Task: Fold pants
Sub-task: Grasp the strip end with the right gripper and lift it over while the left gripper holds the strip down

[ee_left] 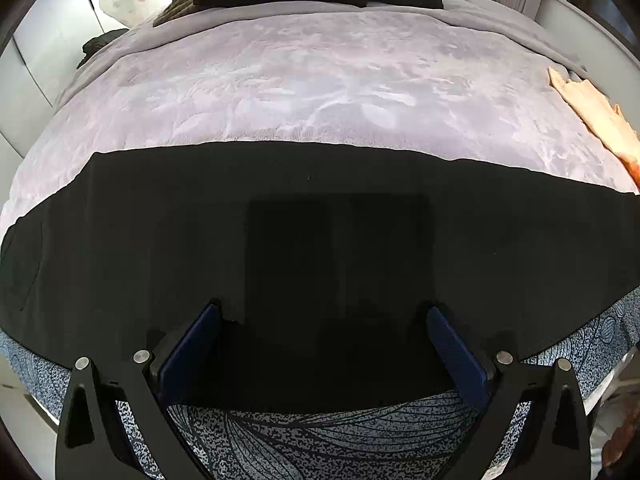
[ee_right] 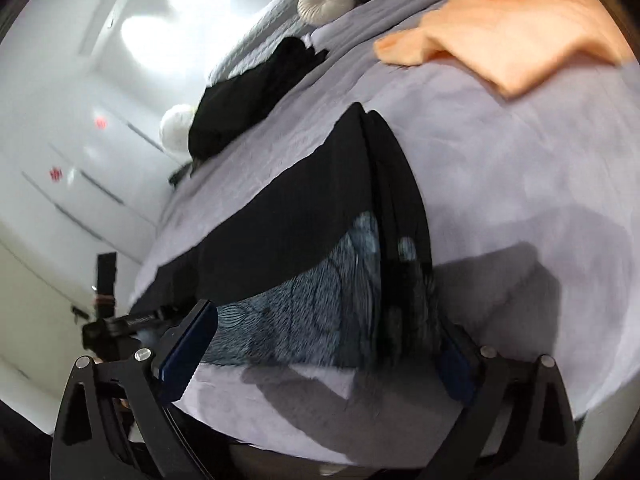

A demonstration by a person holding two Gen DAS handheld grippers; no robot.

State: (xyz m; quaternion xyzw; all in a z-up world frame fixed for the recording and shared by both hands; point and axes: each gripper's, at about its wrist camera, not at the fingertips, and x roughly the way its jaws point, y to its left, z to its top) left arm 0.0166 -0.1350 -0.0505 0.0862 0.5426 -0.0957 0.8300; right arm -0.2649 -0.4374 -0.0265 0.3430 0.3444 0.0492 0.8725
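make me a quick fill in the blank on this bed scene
1. The pants spread on the bed are ____ in colour.
2. The left tool has its fingers ____, gripping nothing.
3. The folded cloth beyond the pants is ____ in colour.

Missing words: black; open; orange

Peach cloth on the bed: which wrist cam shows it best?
Right wrist. The peach cloth lies nearly whole on the lilac blanket, though blurred. The left wrist view catches only a strip of it at the right edge.
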